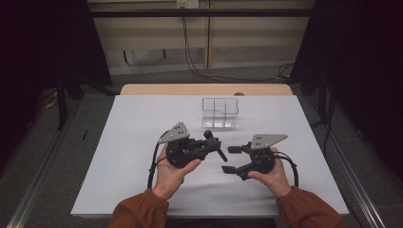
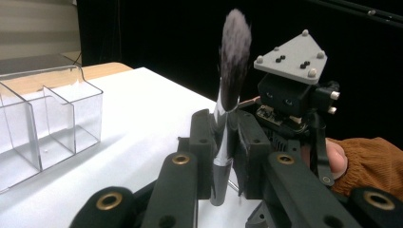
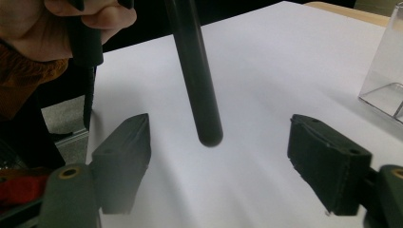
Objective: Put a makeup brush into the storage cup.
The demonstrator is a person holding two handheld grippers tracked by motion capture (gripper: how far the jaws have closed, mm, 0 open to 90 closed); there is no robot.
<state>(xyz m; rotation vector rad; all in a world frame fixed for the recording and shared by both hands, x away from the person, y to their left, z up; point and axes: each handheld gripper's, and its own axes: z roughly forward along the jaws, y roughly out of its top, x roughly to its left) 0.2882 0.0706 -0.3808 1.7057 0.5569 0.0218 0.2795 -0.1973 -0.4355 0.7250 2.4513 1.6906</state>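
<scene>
A makeup brush [image 1: 216, 147] with a black handle and a dark, fluffy head [image 2: 235, 52] stands between the jaws of my left gripper [image 1: 212, 142], which is shut on its silver ferrule [image 2: 221, 142]. The head points up and away in the left gripper view. My right gripper [image 1: 229, 159] faces it from the right and is open. In the right gripper view the brush's handle end [image 3: 197, 85] hangs between the two wide-apart pads [image 3: 123, 156] without touching either. A clear plastic organizer [image 1: 219, 113] with several compartments stands farther back on the white sheet.
The white sheet [image 1: 142, 123] covers the table, whose wooden edge [image 1: 204, 89] shows at the back. The organizer's walls [image 2: 47, 118] stand to the left of the brush in the left gripper view, and its corner [image 3: 387, 66] shows in the right gripper view. Dark curtains flank the table.
</scene>
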